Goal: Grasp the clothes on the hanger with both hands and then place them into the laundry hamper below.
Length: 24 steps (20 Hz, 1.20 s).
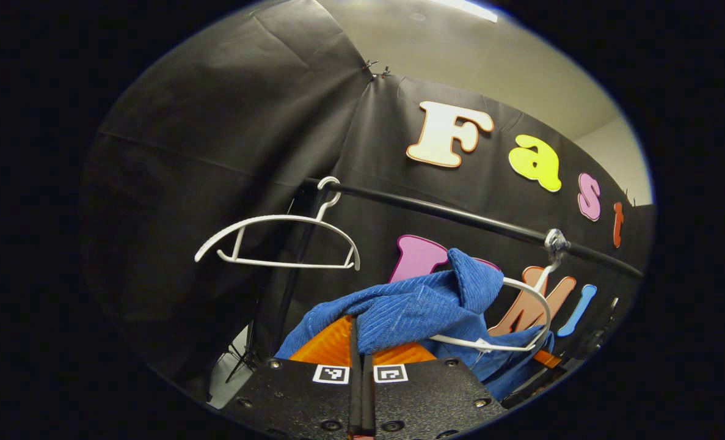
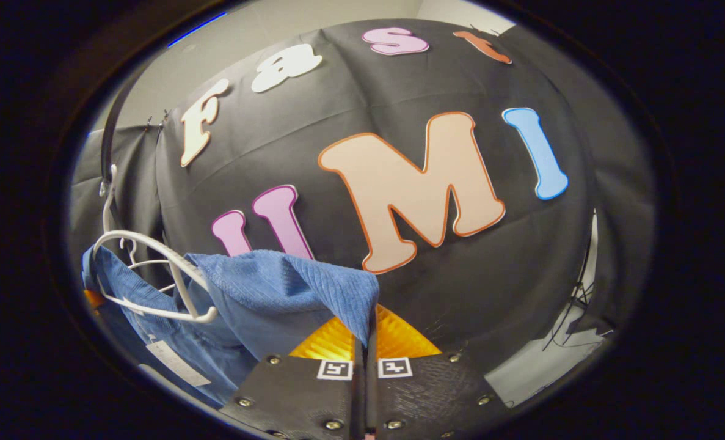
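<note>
Two grippers: I hold both closed on the same blue garment [image 1: 411, 311], each pinching a fold of it between its fingers.
Left gripper [image 1: 360, 342]: its jaws are together with the cloth caught at the tips; the cloth rises just ahead and spreads to its right.
Right gripper [image 2: 365, 333]: its jaws are also together, with a corner of the cloth [image 2: 289, 287] hanging over the tips and running away to its left.
Garment hanger [image 1: 521, 318]: the white hanger is still inside the cloth, ahead and to the right of the left gripper, and its hook is on the rail [image 1: 460, 217].
Spare hanger [image 1: 276, 241]: it hangs bare on the same rail, ahead and up to the left of the left gripper.
Key relation: the cloth stretches between my two grippers, its long axis across, and I judge the left one nearer to the hanger.
Next move: I think the cloth must slide off the hanger arm before going down.
Hamper: I cannot tell where it lies from here.
</note>
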{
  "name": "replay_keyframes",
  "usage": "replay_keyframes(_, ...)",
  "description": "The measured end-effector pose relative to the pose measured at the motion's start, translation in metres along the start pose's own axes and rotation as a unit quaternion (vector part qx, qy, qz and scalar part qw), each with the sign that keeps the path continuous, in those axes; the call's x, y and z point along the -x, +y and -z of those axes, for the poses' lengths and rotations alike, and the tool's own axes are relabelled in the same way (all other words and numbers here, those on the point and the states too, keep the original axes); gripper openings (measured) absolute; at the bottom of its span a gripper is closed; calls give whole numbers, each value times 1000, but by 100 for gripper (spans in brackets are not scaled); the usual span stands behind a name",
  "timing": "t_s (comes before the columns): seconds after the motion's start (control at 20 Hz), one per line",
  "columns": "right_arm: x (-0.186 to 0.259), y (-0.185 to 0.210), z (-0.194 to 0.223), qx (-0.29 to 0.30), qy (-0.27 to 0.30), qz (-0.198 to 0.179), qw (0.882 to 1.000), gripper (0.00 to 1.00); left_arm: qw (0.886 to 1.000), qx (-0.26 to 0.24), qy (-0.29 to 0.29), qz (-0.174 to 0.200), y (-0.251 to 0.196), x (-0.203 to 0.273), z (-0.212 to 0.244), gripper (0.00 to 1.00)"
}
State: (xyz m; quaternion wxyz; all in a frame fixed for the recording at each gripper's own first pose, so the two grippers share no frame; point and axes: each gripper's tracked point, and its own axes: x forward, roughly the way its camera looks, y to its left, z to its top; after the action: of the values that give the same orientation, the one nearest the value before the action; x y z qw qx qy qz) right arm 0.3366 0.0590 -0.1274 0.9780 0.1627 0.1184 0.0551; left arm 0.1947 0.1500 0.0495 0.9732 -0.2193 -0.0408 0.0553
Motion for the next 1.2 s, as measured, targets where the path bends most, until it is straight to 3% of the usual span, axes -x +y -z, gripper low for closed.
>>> replay_keyframes(0.15,2,2,13,12,11,3,1000,1,1000,18,20,11,4,-5,-9,0)
replay_keyframes(0.3,8,1,25,13,16,8,1000,1,996,45,56,49,5,-11,7,0)
replay_keyframes(0.5,20,-7,31,24,20,20,999,1,975,140,98,141,-9,0,35,0)
replay_keyframes(0.6,27,-12,30,38,16,27,999,1,962,157,109,193,-16,9,44,0)
replay_keyframes(0.7,33,-14,25,47,12,31,998,1,955,168,113,219,-18,17,49,0)
replay_keyframes(0.85,43,-17,19,55,5,40,998,1,954,122,106,252,-27,33,56,1)
replay_keyframes(1.05,54,-24,16,66,3,52,996,1,966,-13,64,251,-27,40,36,5)
replay_keyframes(1.15,55,-26,15,61,2,59,996,1,960,-16,36,276,-35,44,9,4)
replay_keyframes(1.2,57,-27,15,56,2,61,997,1,957,26,28,289,-35,44,-4,5)
